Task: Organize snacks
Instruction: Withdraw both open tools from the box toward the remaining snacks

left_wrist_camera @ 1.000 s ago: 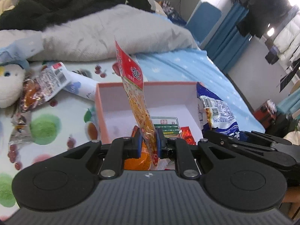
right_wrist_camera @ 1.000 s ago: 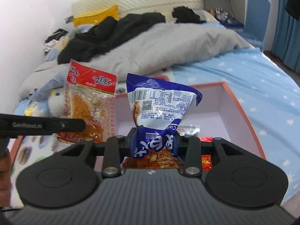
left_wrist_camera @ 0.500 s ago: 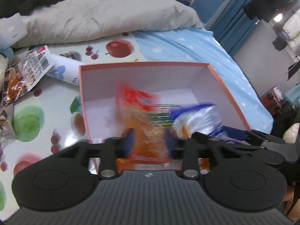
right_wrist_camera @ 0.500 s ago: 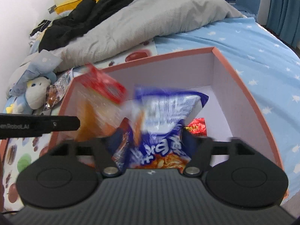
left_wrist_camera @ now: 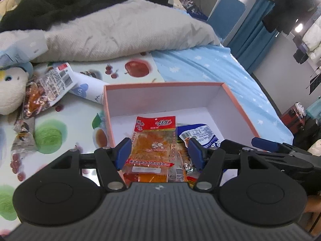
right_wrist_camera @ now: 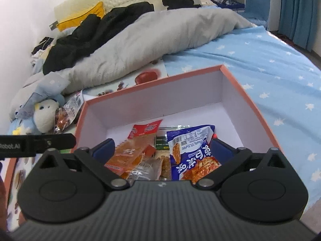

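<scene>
Opening, both grippers hold nothing above the red 佳龙 packet (left_wrist_camera: 153, 140) and blue bag (right_wrist_camera: 192, 152).

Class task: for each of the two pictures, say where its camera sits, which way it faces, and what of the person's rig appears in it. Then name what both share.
Left wrist: sits on the left tongs, facing down into the box; the right tongs show beside them.
Right wrist: sits on the right tongs, facing down into the same box; part of the left tongs shows.
Shared: the box, red snack packet, blue snack bag, grey duvet. Both tongs are opening, gripping nothing.
</scene>
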